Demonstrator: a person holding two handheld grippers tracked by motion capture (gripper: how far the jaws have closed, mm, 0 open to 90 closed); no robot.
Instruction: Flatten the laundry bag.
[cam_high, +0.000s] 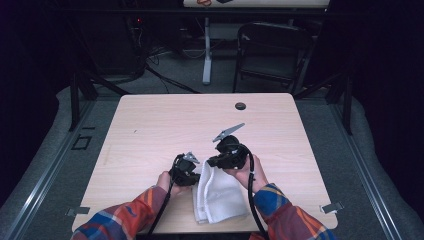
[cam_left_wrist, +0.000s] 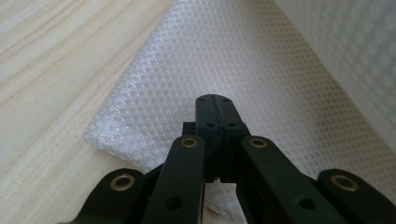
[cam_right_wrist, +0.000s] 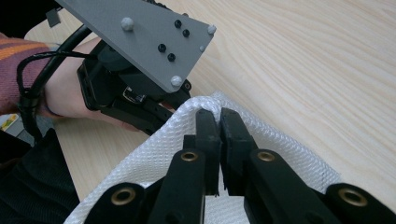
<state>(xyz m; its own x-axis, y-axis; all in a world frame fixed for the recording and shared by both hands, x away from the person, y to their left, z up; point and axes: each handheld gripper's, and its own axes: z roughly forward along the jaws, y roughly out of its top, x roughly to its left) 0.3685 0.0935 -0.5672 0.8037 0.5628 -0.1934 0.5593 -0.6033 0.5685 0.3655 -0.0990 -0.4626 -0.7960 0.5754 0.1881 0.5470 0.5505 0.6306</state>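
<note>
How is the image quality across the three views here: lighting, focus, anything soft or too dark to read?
High view: table evenly lit, surroundings dark, white cloth bright with little weave showing. Left gripper view: cloth weave crisp ahead of the left gripper, nearest links slightly soft. Right gripper view: the fold pinched in the right gripper is sharp, the grey plate evenly lit, the bottom-left corner too dark to read.
</note>
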